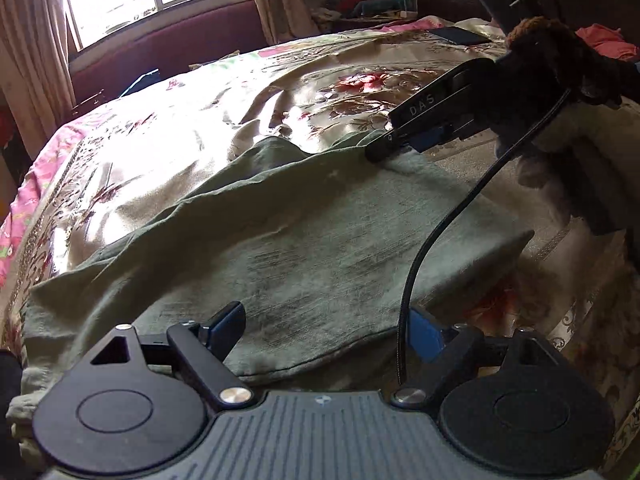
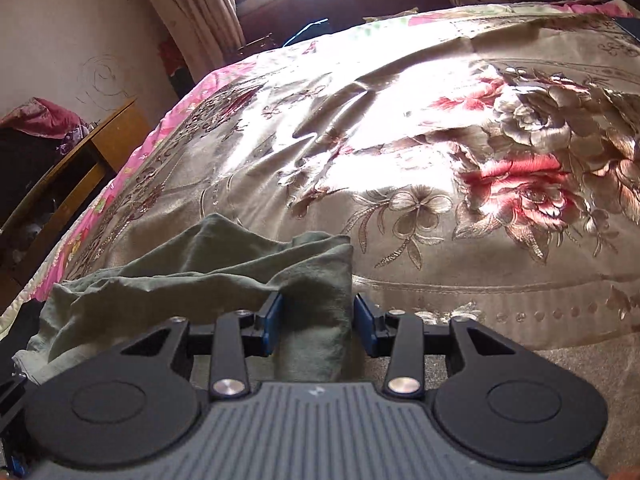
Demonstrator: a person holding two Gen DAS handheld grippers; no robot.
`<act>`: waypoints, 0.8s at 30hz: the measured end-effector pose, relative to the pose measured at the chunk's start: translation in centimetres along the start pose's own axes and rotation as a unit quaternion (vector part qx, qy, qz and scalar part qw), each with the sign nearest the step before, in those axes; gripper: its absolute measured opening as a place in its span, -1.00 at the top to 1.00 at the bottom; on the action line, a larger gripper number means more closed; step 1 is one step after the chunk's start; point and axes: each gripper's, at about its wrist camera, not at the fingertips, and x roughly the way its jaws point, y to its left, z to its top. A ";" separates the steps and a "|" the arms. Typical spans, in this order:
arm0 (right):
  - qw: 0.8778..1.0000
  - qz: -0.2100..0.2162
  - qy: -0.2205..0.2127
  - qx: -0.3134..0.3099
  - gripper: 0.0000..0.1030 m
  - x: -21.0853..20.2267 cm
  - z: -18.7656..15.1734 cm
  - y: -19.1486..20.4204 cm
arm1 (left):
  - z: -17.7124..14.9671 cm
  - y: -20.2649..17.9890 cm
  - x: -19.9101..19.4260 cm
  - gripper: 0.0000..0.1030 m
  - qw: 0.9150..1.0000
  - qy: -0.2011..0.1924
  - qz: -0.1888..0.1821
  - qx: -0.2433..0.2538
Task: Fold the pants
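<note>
I'm looking at the pants point(image 1: 304, 240), olive green, lying spread on the bed cover point(image 1: 224, 120), w/ the folded part facing my left gripper point(image 1: 332, 332). Left gripper is sitting w/ its jaws spread wide, blue pads point(image 1: 224, 328) resting just over the near hem of the pants, nothing between them. A black cable point(image 1: 424, 280) is crossing in front of its right finger. On the far side of the pants, my right gripper point(image 1: 390, 148) is reaching in at the far edge, a gloved hand point(image 1: 560, 72) behind it. In the right wrist view the right gripper point(image 2: 316, 328) is showing a bunched strip of pants point(image 2: 208, 276) running between its pads; left pad touching cloth, right pad showing a thin gap, so can't tell if it's really clamping. A phone point(image 1: 458, 35) is lying on the cover well beyond the pants.
</note>
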 end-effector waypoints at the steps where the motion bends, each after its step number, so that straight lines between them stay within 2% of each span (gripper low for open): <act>1: 1.000 -0.005 0.003 -0.020 0.21 0.4 0.2 0.3 | 0.4 -0.4 -0.3 -0.92 1.000 -0.007 -0.003 0.001; 3: 0.999 -0.021 0.009 -0.048 0.62 1.2 0.6 0.7 | 1.4 -0.8 -0.4 -0.92 1.000 -0.015 -0.015 -0.004; 5: 1.000 -0.009 0.012 -0.022 0.75 1.6 1.6 -0.3 | 2.1 -1.4 0.9 -0.92 1.000 0.004 -0.027 -0.005; 7: 0.999 0.003 0.007 0.031 0.81 2.0 2.6 -2.0 | 2.2 -1.9 2.7 -0.92 0.998 0.044 -0.036 0.003; 9: 0.997 0.020 0.013 0.078 0.80 2.3 3.2 -3.4 | 2.4 -2.3 3.3 -0.92 0.997 0.064 -0.035 0.013; 11: 0.993 0.050 0.019 0.102 0.65 1.5 3.0 -4.3 | 2.6 -2.5 2.6 -0.92 0.998 0.057 -0.027 0.020; 13: 0.991 0.077 0.024 0.111 0.60 0.2 2.1 -5.2 | 2.8 -2.6 1.7 -0.92 0.999 0.041 -0.027 0.018; 15: 0.985 0.106 0.038 0.129 0.20 -0.8 0.7 -6.2 | 3.1 -2.5 1.4 -0.92 0.999 0.034 -0.036 0.006; 16: 0.982 0.121 0.051 0.139 0.11 -0.8 0.0 -6.7 | 3.3 -2.5 1.5 -0.92 0.998 0.035 -0.044 0.000; 18: 0.980 0.136 0.051 0.137 0.09 -0.7 -0.5 -6.9 | 3.6 -2.9 1.9 -0.92 0.998 0.039 -0.053 -0.001; 22: 0.975 0.165 0.045 0.139 0.10 0.5 0.4 -6.7 | 4.6 -5.5 2.3 -0.92 0.998 0.032 -0.051 0.037; 24: 0.973 0.182 0.047 0.132 0.25 1.1 1.0 -6.4 | 5.0 -7.1 1.8 -0.91 0.997 0.016 -0.058 0.049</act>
